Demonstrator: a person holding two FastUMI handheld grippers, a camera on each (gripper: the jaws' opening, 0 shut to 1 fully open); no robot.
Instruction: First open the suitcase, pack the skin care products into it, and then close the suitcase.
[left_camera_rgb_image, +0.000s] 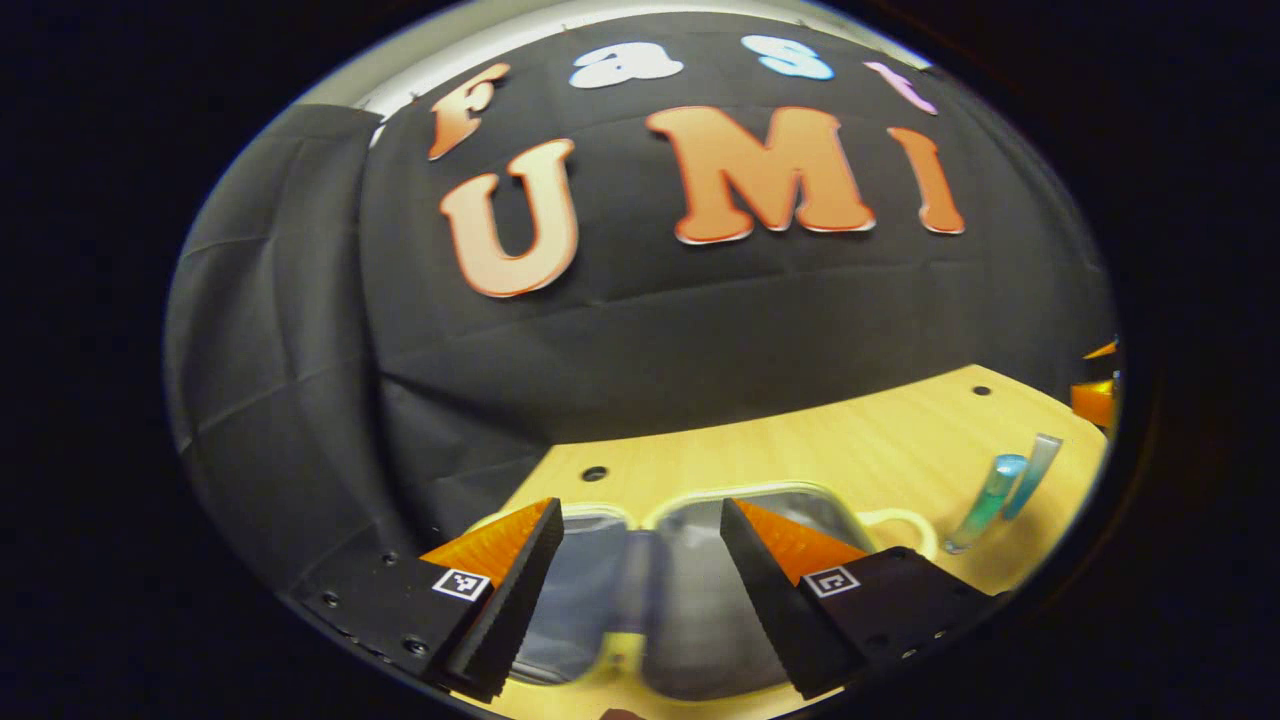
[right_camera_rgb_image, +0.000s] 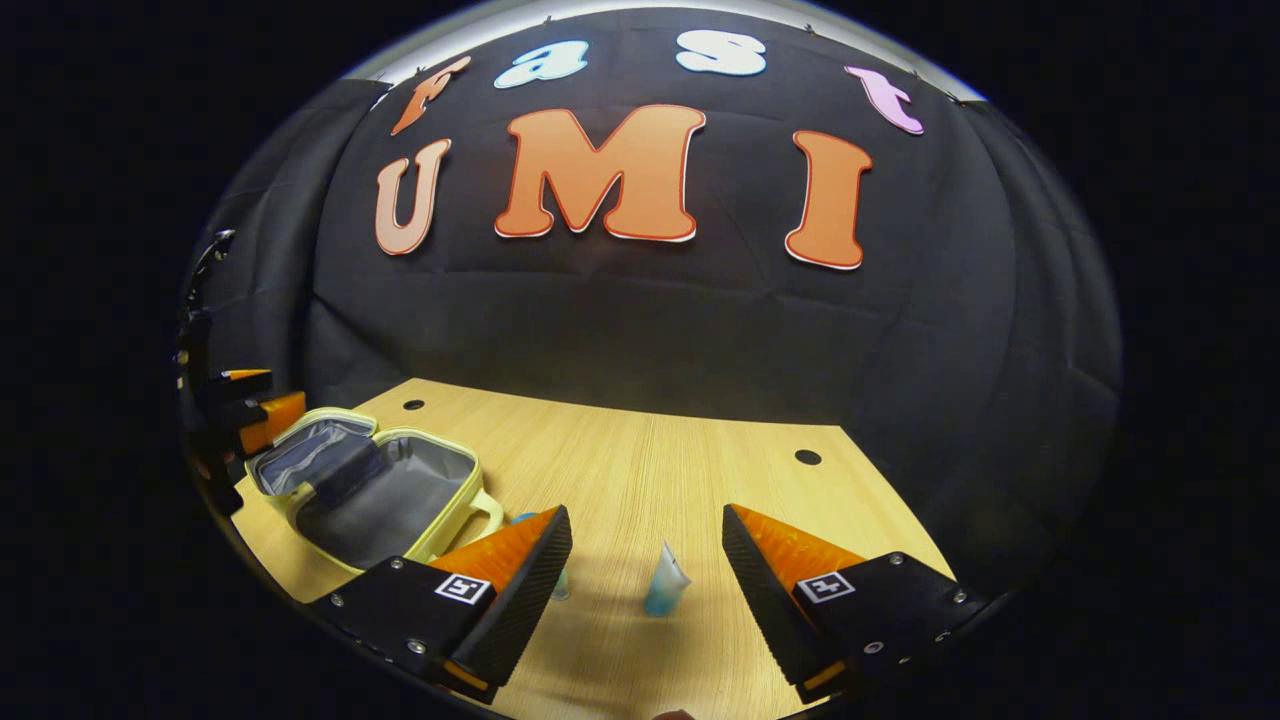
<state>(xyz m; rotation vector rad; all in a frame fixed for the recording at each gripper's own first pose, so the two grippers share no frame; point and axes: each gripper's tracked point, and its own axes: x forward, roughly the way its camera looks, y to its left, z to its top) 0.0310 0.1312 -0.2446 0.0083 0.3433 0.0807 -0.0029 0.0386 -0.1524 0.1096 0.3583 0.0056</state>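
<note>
1. Right gripper (right_camera_rgb_image: 647, 560): fingers spread wide, empty, hovering above the wooden table (right_camera_rgb_image: 650, 470).
2. Between those fingers, a small blue tube (right_camera_rgb_image: 665, 580) standing on the table; likely light, soft-walled, a bit slippery, so best pinched across the middle, gently.
3. Left gripper (left_camera_rgb_image: 640, 560): spread too, holding nothing, poised over the suitcase (left_camera_rgb_image: 700, 590).
4. Suitcase lying open at table's left, grey lining showing, yellow-green rim; probably soft-sided and light.
</note>
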